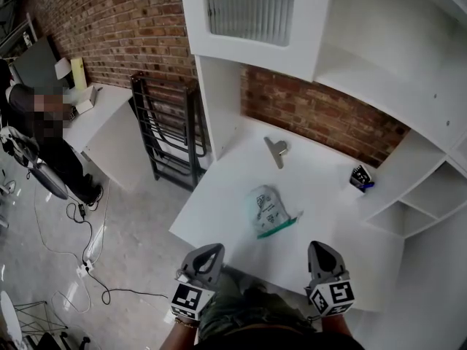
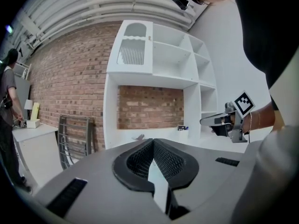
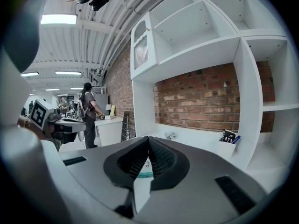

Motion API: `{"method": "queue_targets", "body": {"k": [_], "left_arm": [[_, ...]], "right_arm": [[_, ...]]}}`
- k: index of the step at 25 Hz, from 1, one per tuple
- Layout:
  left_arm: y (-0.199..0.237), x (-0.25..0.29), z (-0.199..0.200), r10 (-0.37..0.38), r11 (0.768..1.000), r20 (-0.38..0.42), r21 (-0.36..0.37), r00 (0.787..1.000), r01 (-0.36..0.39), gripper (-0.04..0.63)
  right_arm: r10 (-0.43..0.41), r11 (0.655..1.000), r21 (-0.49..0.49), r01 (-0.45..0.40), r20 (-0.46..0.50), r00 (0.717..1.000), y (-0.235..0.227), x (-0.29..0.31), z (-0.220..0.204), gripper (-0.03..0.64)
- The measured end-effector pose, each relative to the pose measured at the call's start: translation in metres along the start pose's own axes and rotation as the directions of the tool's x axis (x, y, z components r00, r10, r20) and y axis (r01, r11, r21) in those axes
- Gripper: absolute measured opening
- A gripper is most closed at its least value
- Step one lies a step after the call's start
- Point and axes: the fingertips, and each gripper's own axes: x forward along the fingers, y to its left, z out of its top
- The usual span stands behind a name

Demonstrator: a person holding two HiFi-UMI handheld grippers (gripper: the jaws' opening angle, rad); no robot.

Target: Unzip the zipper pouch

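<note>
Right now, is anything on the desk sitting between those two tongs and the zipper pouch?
Nothing visible does. Only bare white desk lies between the zipper pouch and the left tongs and right tongs.

No word, brand or number is showing clearly enough to be read anywhere. The clear plastic zipper pouch with a green strip [image 1: 271, 211], lying on the white surface [image 1: 219, 210], is carrying a patch of dark print that is coming out too small and blurred to make out. The only plain signs are the black-and-white square markers [image 1: 185, 297] showing on the cubes of the left gripper [image 1: 213, 248] and the right gripper [image 1: 319, 246].
</note>
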Motion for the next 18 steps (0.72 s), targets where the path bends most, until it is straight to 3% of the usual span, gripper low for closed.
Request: {"method": "queue_targets", "body": {"k": [18], "left_arm": [[0.000, 0.004, -0.024, -0.005, 1.000, -0.062, -0.002, 0.998, 0.005, 0.003]], "right_arm": [[-0.033, 0.999, -0.020, 0.033, -0.004, 0.999, -0.015, 0.006, -0.006, 0.002]]}}
